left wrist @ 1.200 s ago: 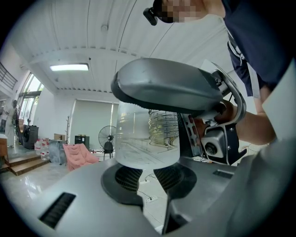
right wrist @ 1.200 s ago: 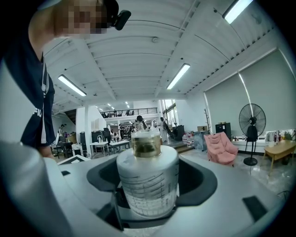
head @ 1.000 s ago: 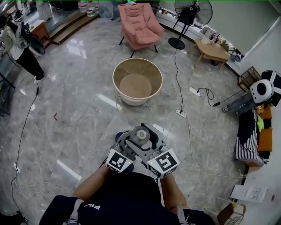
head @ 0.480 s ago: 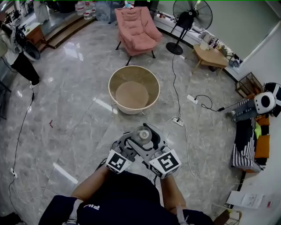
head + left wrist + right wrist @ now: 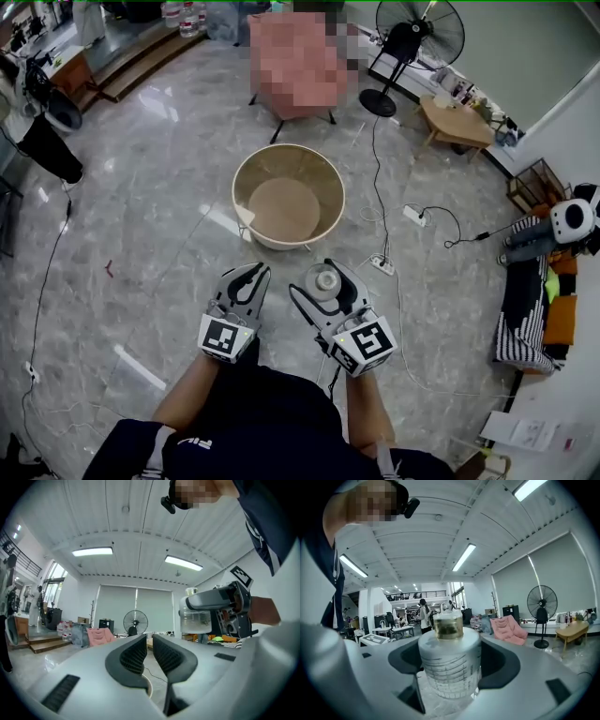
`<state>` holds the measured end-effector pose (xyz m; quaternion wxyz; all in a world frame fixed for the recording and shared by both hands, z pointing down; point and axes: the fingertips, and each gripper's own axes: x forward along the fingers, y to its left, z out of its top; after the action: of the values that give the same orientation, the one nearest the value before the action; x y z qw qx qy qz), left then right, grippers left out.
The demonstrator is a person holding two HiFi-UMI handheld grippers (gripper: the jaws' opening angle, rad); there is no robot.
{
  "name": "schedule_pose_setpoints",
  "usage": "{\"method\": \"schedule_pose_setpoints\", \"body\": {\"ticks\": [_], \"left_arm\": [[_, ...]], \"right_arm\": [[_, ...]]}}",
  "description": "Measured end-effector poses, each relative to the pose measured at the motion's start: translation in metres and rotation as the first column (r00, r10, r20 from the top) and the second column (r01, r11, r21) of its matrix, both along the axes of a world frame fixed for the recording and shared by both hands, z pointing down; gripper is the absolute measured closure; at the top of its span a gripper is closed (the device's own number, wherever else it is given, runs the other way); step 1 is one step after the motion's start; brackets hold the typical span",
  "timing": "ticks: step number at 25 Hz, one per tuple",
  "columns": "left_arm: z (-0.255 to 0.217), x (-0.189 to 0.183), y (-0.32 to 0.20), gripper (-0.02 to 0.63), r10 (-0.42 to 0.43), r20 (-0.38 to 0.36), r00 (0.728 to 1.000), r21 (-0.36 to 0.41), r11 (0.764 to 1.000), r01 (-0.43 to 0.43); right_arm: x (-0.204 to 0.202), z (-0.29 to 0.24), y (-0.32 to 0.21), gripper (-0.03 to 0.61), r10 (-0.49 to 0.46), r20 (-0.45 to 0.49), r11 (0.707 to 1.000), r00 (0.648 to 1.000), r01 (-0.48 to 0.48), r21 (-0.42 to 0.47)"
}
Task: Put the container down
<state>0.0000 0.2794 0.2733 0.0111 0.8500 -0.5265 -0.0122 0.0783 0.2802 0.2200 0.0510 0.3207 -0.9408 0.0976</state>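
Observation:
The container (image 5: 325, 279) is a clear plastic measuring jar with printed scale lines and a round lid. My right gripper (image 5: 323, 286) is shut on it and holds it upright above the marble floor, in front of the person's body. In the right gripper view the container (image 5: 449, 665) fills the space between the jaws of the right gripper (image 5: 450, 667). My left gripper (image 5: 249, 278) hangs a little to the left, apart from the jar, its jaws nearly touching with nothing between them. From the left gripper (image 5: 149, 644) the container (image 5: 196, 617) shows at the right.
A round beige tub (image 5: 246, 164) stands on the floor just ahead. Power strips and cables (image 5: 382, 265) lie to its right. A standing fan (image 5: 417, 37), a low wooden table (image 5: 457, 117) and a striped couch (image 5: 530, 295) are further right. A person (image 5: 37, 122) stands far left.
Both grippers were together at the container. The left gripper has since let go and moved off to the left; the right gripper still holds the jar.

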Motion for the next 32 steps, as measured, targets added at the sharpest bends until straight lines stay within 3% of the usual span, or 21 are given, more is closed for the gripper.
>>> {"method": "schedule_pose_setpoints", "body": {"ticks": [6,25,32], "left_arm": [[-0.019,-0.039,-0.048,0.586,-0.026,0.003,1.0,-0.023,0.999,0.026],[-0.028,-0.093,-0.158,0.59,0.017,0.007,1.0,-0.042,0.999,-0.016],[-0.033,-0.094,-0.207,0.59,0.069,0.016,0.997,-0.038,0.997,-0.068]], "right_arm": [[0.014,-0.001,-0.047,0.224,0.079,-0.007,0.997,0.997,-0.079,0.02],[-0.005,0.006,-0.164,0.224,0.205,-0.035,0.978,0.978,-0.204,0.03],[-0.008,0.012,-0.213,0.224,0.245,-0.048,0.968,0.968,-0.242,0.063]]}}
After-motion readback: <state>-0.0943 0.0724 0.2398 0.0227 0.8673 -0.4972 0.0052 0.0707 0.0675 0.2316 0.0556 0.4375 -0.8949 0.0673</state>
